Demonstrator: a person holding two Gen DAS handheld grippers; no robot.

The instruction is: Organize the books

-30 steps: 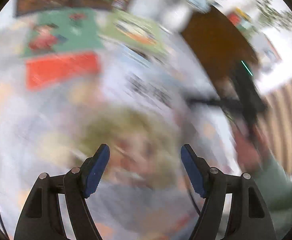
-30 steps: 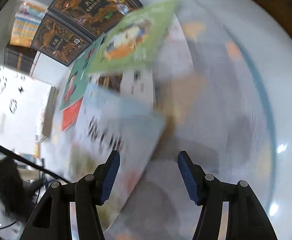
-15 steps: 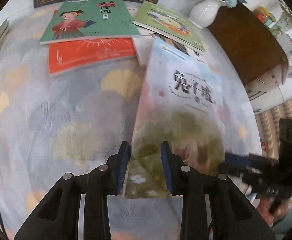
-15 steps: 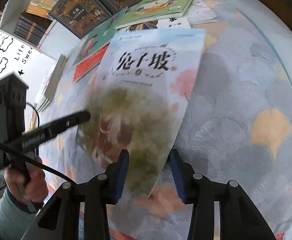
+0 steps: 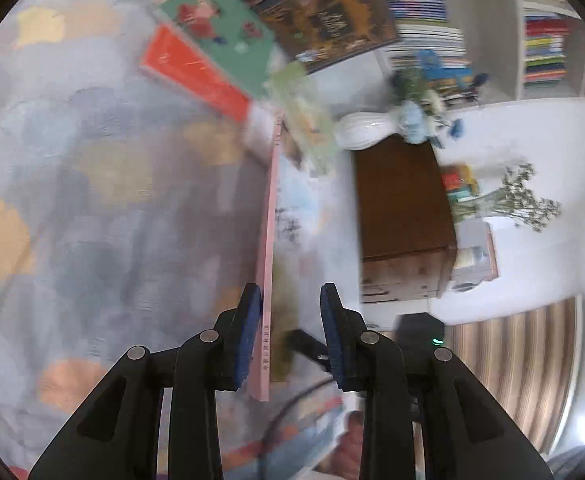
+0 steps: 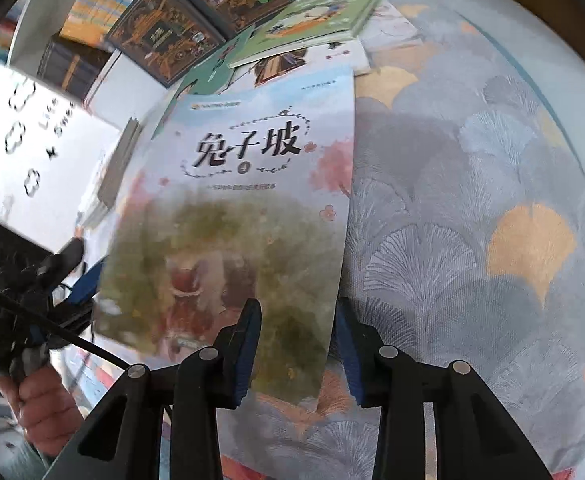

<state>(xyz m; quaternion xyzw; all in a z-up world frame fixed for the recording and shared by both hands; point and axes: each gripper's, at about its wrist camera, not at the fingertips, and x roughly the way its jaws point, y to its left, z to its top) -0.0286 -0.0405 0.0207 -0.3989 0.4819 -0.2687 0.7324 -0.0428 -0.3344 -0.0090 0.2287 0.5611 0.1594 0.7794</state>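
Note:
A pale blue picture book (image 6: 244, 208) with black Chinese title is tilted up off the patterned tablecloth (image 6: 472, 200). In the left wrist view I see it edge-on, its pink spine (image 5: 267, 272) lying against the inner pad of my left gripper (image 5: 290, 336), whose jaws stand apart with a gap on the right side. My right gripper (image 6: 297, 344) has its jaws around the book's near right corner, with a visible gap to the right pad. The left gripper also shows in the right wrist view (image 6: 80, 284) at the book's left edge.
Green (image 5: 220, 36), red (image 5: 196, 76) and light green (image 6: 316, 20) books lie at the table's far side. Dark ornate books (image 6: 164, 36) lean against a bookshelf (image 5: 424, 12). A white vase (image 5: 362, 130) with flowers and a brown cabinet (image 5: 400, 216) stand beyond.
The left gripper has rolled and lifted the book's left edge, so the book now stands on edge in its view. Its jaws are wider than half a second ago. The right gripper stays at the near corner.

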